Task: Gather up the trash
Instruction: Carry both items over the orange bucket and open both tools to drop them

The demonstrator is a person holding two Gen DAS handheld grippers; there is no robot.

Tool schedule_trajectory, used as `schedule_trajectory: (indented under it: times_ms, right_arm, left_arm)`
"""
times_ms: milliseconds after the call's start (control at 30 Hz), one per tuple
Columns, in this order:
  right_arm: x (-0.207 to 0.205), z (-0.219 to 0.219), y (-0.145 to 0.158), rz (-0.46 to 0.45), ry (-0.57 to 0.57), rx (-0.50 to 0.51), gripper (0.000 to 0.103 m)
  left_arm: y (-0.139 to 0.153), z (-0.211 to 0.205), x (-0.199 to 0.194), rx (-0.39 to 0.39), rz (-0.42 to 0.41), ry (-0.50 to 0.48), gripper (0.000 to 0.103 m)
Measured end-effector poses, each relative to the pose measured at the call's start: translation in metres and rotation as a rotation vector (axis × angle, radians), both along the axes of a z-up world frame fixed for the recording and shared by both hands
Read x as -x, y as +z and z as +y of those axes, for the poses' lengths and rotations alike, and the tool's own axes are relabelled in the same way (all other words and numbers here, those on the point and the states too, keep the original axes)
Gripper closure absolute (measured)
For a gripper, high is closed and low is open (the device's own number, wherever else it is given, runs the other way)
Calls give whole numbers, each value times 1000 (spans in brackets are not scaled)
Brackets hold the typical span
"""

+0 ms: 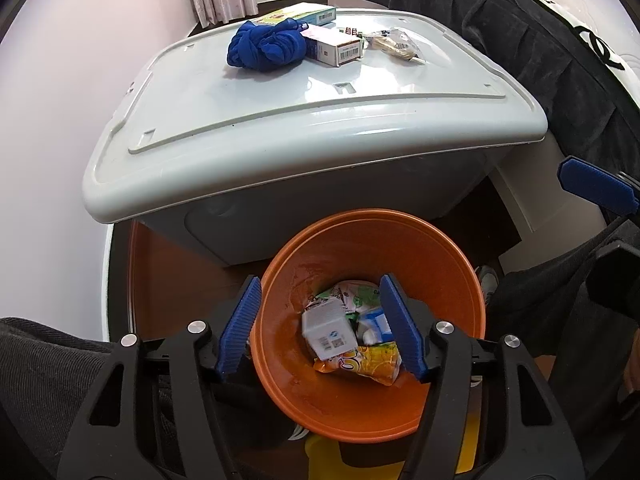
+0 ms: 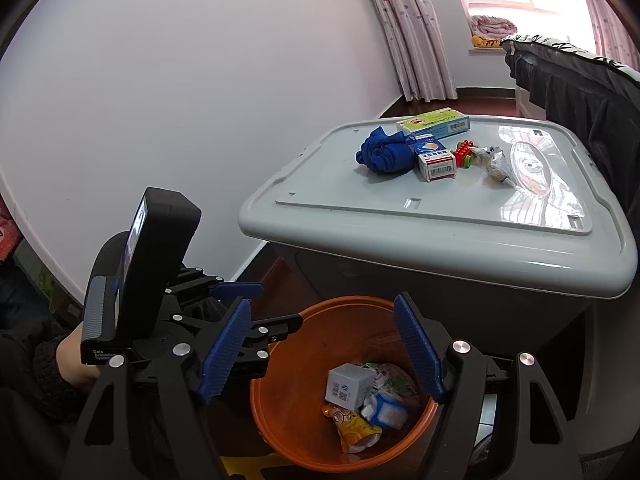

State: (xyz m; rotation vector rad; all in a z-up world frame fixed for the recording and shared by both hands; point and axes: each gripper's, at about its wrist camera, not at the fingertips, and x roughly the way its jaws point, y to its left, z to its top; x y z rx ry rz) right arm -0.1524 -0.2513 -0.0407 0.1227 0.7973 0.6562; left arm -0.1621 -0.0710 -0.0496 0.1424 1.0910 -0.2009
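Note:
An orange bin (image 1: 452, 280) (image 2: 280, 420) stands on the floor in front of a grey storage box. Inside lie a small white carton (image 1: 326, 330) (image 2: 348, 386), a yellow snack wrapper (image 1: 360, 364) (image 2: 354, 426) and other wrappers. My left gripper (image 1: 320, 324) hangs open over the bin with nothing between its blue pads. My right gripper (image 2: 320, 352) is also open above the bin, empty. The left gripper's fingers (image 2: 236, 290) show at the left of the right wrist view.
The grey box lid (image 1: 320, 120) (image 2: 400, 232) carries a blue cloth (image 1: 266, 46) (image 2: 384, 152), a flat green-and-blue box (image 2: 432, 122), a small red-and-white box (image 1: 334, 48) (image 2: 436, 160), a red toy (image 2: 466, 152) and a crumpled clear wrapper (image 1: 394, 44) (image 2: 496, 164). Dark bedding (image 1: 540, 60) lies at the right.

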Motion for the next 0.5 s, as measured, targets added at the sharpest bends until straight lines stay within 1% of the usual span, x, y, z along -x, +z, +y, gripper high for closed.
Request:
schedule_trajectory:
  times_ms: [500]
  right_arm:
    - [-2,0,1,5,-3,-11,30]
  left_arm:
    - [-1,-1,-1,-1,2,-3,42]
